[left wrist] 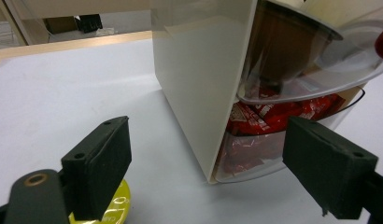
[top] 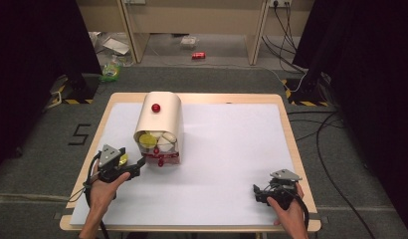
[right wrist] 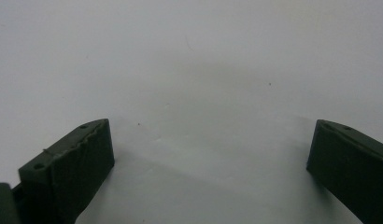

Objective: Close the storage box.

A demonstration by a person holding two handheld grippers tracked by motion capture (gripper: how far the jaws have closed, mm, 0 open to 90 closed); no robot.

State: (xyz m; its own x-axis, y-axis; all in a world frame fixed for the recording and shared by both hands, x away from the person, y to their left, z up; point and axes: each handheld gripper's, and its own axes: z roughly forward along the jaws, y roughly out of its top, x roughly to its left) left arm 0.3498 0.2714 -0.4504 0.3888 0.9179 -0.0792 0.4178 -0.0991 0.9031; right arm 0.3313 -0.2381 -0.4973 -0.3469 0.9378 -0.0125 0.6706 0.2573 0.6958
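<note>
White paper covers the surface [top: 232, 149]; near its left edge the left claw [left wrist: 206, 163], released, faces the dispenser [top: 158, 127] and could topple it; the right claw [right wrist: 210, 163] gapes empty.

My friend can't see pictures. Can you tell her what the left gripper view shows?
Two open black jaws of the left gripper point at a cream box whose clear drawer holds red packets. A yellow disc lies on the white table.
</note>
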